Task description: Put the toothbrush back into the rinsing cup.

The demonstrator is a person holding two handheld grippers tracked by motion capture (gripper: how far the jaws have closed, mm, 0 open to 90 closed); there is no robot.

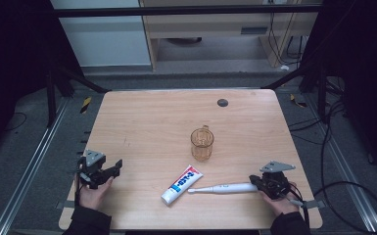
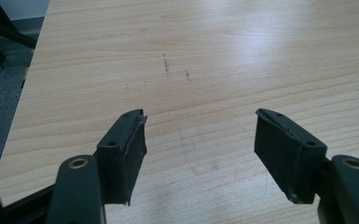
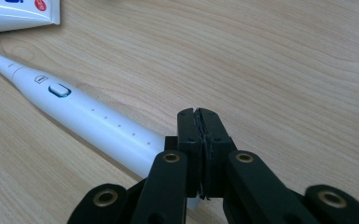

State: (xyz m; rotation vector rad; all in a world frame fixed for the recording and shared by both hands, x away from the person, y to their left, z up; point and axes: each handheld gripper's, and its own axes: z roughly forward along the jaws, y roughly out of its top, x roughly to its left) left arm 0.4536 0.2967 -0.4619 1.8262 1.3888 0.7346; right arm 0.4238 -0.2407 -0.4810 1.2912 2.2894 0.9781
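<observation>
Three things lie on the wooden tabletop (image 1: 142, 122): an amber cup (image 1: 202, 144) near its middle, a toothpaste tube (image 1: 181, 184) and a white electric toothbrush (image 1: 223, 188) toward the near edge. The right gripper (image 3: 198, 116), fingers pressed together with nothing between them, sits just beside the toothbrush's butt end, seemingly to nudge it. The left gripper (image 2: 200, 135) waits near the near-left corner, fingers wide apart over bare wood.

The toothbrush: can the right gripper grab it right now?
Probably not yet. The right gripper sits beside the toothbrush handle with its jaws shut and nothing between them; it must open first. Nothing else blocks it.
</observation>
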